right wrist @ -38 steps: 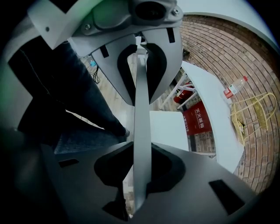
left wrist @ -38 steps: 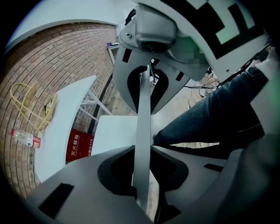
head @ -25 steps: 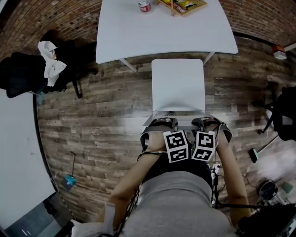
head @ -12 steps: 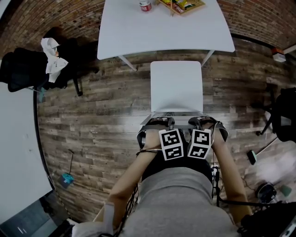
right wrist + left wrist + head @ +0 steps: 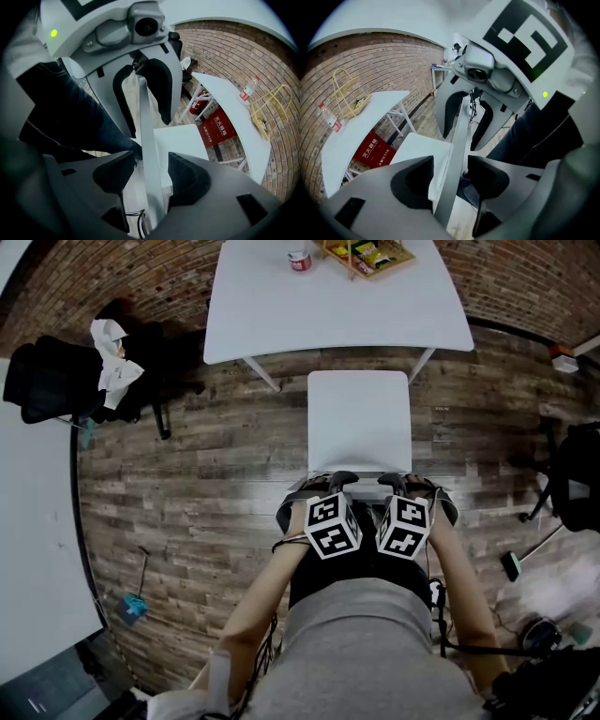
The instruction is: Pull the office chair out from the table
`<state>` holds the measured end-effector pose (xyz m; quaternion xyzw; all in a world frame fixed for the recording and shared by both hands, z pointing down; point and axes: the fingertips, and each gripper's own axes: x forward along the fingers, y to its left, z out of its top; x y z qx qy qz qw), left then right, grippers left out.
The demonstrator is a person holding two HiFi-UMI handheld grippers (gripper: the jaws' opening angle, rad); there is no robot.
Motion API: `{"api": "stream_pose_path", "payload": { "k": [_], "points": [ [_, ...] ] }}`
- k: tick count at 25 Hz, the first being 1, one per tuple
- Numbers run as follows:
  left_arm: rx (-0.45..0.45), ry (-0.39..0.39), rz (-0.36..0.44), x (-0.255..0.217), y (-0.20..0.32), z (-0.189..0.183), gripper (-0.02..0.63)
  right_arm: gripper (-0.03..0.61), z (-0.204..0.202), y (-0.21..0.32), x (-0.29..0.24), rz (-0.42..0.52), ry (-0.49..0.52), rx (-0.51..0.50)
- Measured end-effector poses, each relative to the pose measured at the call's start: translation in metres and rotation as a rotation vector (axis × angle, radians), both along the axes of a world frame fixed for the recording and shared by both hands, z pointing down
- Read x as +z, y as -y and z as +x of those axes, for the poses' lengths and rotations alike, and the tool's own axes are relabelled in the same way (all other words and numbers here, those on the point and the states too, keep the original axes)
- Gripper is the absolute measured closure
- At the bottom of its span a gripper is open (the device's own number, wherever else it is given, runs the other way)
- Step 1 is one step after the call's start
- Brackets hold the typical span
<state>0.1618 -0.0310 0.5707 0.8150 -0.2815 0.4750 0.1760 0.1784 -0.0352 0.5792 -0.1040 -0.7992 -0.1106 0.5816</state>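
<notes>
Head view: evenly and fairly brightly lit; white counter [image 5: 337,306] and chair seat [image 5: 359,418] wash out nearly blank.
Floor [image 5: 187,474]: pale sheen just left of the seat; shadows soft, perhaps from overhead lamps.
Edges: strong fisheye bend, counter rim bowed, corners darkening.
Gripper views: black circular vignette; foreground dim and out of focus, brick wall [image 5: 370,70] sharper.

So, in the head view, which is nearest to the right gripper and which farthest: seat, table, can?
1. Seat, just ahead of the right gripper, whose jaws have just been opening, with the chair back between them.
2. Table, beyond the seat.
3. Can, near the table's far edge, to the left.
</notes>
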Motion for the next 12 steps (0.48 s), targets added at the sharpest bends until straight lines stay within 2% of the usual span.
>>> {"api": "stream_pose_path", "payload": {
  "k": [3,7,9,11,12],
  "points": [
    [-0.059,-0.137,0.016,-0.024,0.005,0.006,0.384,0.347,-0.01,-0.003,-0.023,-0.041,0.089,0.016],
    [-0.189,-0.319,0.065,-0.066,0.021,-0.006,0.382,0.357,-0.021,0.008,-0.065,-0.122,0.236,0.082],
    [-0.271,-0.415,0.13,-0.096,0.034,-0.019,0.383,0.374,-0.028,0.02,-0.096,-0.174,0.357,0.166],
    [-0.35,-0.495,0.23,-0.131,0.049,-0.034,0.383,0.421,-0.035,0.038,-0.133,-0.211,0.523,0.262],
    [-0.384,-0.526,0.289,-0.149,0.057,-0.042,0.385,0.488,-0.039,0.047,-0.153,-0.231,0.624,0.307]
  ]
}}
